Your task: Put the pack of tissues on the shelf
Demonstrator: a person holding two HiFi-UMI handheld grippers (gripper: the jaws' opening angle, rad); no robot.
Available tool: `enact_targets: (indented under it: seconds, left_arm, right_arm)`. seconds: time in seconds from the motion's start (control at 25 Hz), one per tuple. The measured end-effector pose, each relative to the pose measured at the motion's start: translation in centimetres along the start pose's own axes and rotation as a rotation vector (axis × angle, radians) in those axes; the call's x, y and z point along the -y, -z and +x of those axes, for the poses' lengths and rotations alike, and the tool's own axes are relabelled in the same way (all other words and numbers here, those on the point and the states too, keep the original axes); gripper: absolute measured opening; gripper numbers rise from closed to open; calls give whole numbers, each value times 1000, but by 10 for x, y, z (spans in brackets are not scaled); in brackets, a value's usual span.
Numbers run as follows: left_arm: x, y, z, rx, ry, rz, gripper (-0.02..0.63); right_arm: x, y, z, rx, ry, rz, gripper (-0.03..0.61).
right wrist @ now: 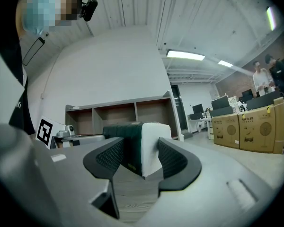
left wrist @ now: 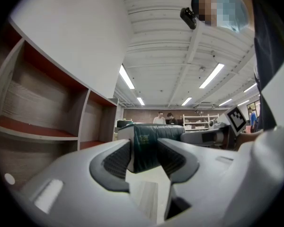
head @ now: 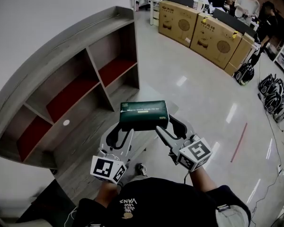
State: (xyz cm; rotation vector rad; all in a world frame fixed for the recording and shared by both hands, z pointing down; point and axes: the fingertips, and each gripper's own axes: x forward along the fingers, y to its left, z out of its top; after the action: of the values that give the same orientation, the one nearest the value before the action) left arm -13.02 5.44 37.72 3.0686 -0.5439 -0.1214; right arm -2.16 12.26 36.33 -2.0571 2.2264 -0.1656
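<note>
A dark green pack of tissues (head: pixel 144 114) hangs in the air in front of the person, held level between both grippers. My left gripper (head: pixel 124 134) is shut on its left end, where the pack (left wrist: pixel 146 145) shows between the jaws. My right gripper (head: pixel 164 126) is shut on the right end, whose white side (right wrist: pixel 149 145) fills the gap between the pads. The wooden shelf unit (head: pixel 75 86) with red-lined compartments stands to the left and ahead of the pack, lying below it in the head view.
Large cardboard boxes (head: pixel 206 30) stand across the shiny floor at the far right, with two people (head: pixel 255 8) behind them. Black gear (head: pixel 274 96) lies on the floor at the right edge. A white wall (head: pixel 33 18) rises behind the shelf.
</note>
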Motion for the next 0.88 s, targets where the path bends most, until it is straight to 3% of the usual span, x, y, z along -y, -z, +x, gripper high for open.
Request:
enact_targets:
  seconds: [0.44,0.88]
  left_arm:
    - [-51,3,35,2,40,-1,198]
    - [-84,11,72,-1,-27,-5,198]
  right_arm:
    - [17,2,56,28,20,26,224]
    - [52,8,104,6,-37,32,224]
